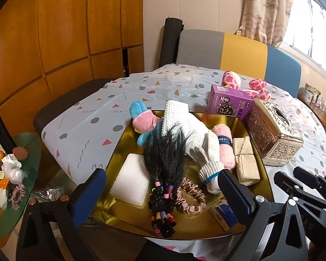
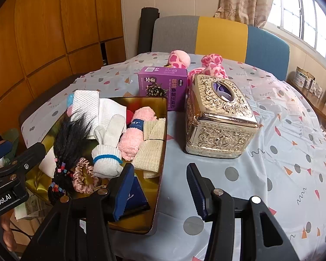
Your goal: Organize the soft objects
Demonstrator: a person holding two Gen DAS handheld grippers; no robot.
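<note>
Patterned tablecloth (image 2: 260, 152), gold tray (image 1: 206, 224) under parted left gripper (image 1: 160, 189)

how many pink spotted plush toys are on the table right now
2. One pink spotted plush lies behind the purple box; the other sits behind the gold tissue box. Parts are hidden, so they could be joined.
</note>
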